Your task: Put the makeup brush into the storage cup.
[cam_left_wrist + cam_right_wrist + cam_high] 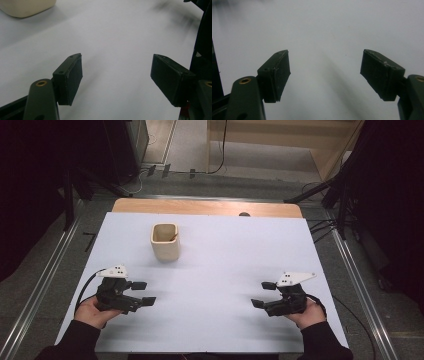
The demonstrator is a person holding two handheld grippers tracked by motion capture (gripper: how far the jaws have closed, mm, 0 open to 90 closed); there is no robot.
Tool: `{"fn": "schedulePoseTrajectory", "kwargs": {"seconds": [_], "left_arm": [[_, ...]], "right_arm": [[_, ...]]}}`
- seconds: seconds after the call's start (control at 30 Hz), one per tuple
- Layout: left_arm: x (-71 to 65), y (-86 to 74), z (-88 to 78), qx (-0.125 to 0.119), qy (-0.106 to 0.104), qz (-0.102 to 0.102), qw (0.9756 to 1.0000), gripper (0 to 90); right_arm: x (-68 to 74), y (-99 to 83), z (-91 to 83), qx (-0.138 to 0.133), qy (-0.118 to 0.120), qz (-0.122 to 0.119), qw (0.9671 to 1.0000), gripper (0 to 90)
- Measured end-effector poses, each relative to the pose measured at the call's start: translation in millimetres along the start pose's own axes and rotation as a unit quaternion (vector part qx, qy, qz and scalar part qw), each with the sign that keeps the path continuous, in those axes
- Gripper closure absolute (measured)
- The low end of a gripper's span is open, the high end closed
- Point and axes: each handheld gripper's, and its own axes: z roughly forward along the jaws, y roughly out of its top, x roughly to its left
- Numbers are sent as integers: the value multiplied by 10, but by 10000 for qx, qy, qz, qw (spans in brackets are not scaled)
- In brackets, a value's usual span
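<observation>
Cup untouched on tabletop; left claw and right claw held wide open, empty, well apart from it.

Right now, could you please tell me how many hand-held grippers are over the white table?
2. The left hand-held gripper is at the near left, the right hand-held gripper at the near right, both open, pointing inward.
</observation>
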Motion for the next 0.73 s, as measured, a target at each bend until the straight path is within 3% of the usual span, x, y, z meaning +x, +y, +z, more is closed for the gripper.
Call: {"fn": "schedulePoseTrajectory", "kwargs": {"seconds": [0.73], "left_arm": [[-11,2,16,18,1,62,10000,256]], "right_arm": [[-32,10,-13,-57,-55,82,9999,237]]}}
